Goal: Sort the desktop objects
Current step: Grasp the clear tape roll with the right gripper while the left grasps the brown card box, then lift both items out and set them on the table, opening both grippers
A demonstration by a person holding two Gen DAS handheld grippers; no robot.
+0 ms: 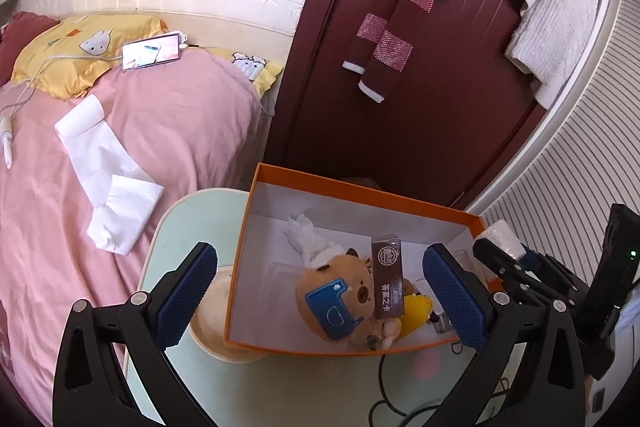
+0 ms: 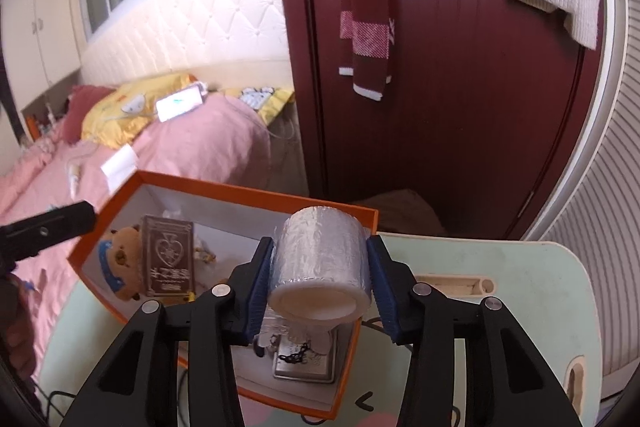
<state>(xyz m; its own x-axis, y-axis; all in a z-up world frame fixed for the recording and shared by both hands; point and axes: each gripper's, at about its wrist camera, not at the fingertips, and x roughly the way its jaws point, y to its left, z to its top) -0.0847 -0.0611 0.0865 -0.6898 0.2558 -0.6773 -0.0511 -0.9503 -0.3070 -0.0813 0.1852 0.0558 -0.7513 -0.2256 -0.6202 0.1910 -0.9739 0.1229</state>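
Observation:
An orange box (image 1: 360,193) with a white inside stands on the pale green table (image 1: 188,223). In it lie a brown plush toy (image 1: 340,303), a brown card box (image 1: 386,277), a crumpled tissue (image 1: 306,233) and a yellow item (image 1: 416,311). My left gripper (image 1: 320,291) is open and empty above the box's near left side. My right gripper (image 2: 320,267) is shut on a wrapped white paper roll (image 2: 320,259), held above the orange box (image 2: 224,189). The plush toy (image 2: 120,259), the card box (image 2: 168,255) and a metal item (image 2: 304,359) show below.
A pink bed (image 1: 120,147) with tissues (image 1: 108,187), a phone (image 1: 150,55) and yellow pillows lies left. A dark red door (image 1: 400,67) with hung scarf and clothes stands behind. A round beige item (image 1: 216,307) sits under the box edge. A black cable (image 1: 400,399) crosses the table.

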